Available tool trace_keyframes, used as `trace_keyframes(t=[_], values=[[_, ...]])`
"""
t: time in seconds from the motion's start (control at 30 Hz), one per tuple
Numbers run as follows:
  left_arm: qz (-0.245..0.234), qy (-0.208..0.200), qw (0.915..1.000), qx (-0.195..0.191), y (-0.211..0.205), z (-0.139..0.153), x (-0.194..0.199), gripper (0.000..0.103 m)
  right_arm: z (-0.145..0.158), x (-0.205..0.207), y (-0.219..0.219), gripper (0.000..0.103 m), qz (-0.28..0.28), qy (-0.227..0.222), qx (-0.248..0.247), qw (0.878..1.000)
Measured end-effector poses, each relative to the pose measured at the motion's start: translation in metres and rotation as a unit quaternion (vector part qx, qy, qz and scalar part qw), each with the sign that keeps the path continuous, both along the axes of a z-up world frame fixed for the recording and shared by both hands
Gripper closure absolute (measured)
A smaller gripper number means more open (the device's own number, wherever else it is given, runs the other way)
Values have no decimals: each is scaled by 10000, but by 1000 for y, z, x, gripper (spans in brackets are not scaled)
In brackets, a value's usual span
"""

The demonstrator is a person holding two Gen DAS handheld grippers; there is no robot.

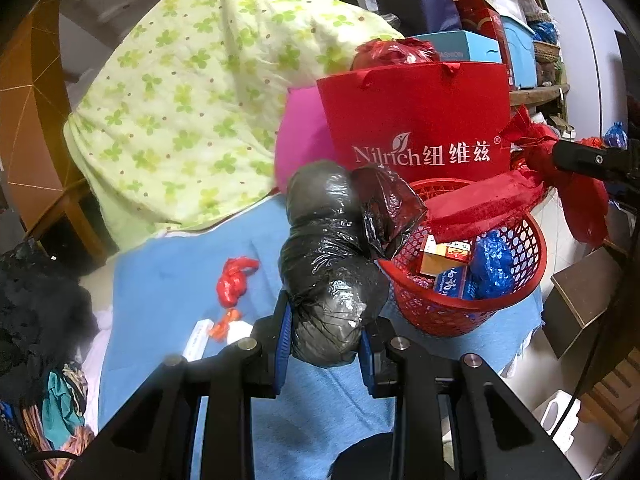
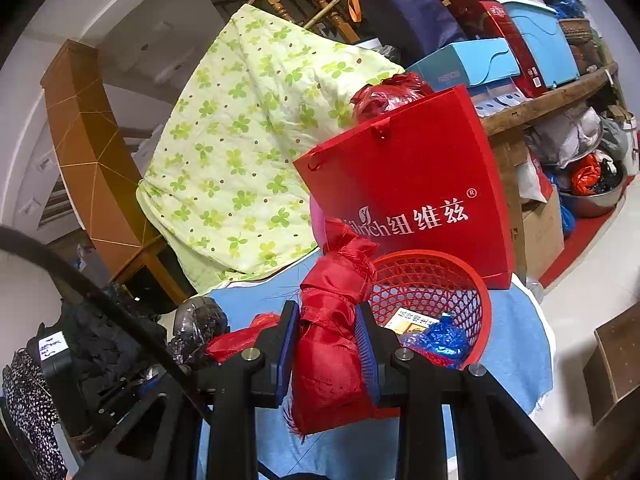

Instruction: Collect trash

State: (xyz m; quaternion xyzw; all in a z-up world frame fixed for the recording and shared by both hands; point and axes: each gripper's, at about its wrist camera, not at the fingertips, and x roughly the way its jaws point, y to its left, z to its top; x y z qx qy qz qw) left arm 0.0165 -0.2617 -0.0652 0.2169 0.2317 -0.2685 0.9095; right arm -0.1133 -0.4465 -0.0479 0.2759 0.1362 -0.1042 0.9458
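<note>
Spread over the far-left part of the bed: a big green-flowered quilt (image 1: 188, 92), heaped up high against the wooden headboard (image 1: 28, 120). Underneath and nearer, a blue sheet (image 1: 168, 280) covering the bed right up to its near edge. Standing upright at the far-right side of the sheet: a red paper bag (image 1: 416, 120) with white lettering, and just in front of it, touching, a red mesh basket (image 1: 472, 308) close to the right edge of the bed. Inside the basket: a small box (image 1: 444, 256) and a crumpled blue plastic bag (image 1: 494, 266). Held just left of the basket rim, above the sheet: a black plastic trash bundle (image 1: 328, 264), pinched at its lower end between the blue pads of the left gripper (image 1: 326, 340), pads pressed against both sides of it. Held above the near-left rim of the basket: a red cloth bundle (image 2: 332, 344), squeezed between the pads of the right gripper (image 2: 330, 344), upper end tilted a little toward the paper bag. Lying loose on the sheet, left of the black bundle: a small red plastic bag (image 1: 234, 280), knotted. Nearer the front edge, beside it: an orange scrap (image 1: 224, 322) and a small white box (image 1: 200, 338).
</note>
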Motion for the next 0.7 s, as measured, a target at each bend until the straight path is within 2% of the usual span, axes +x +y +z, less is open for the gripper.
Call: trace_keyframes(t=[0.27,0.37,0.57,0.7], values=[[-292,23,9996,19,-19,-3,3,72,-3,3,-16,72,-126,17,71,9999],[-667,323,9970,-207,-31,-4,11,72,-5,6,-26,72,-198,15,109,9997],[-1337,945,9844,-640,-61,-10,31,70,-20,17,-59,72,-353,-49,558,9978],[-1622,1306,9751,-757,-85,-20,44,70,-41,33,-84,70,-315,-38,1108,9933]])
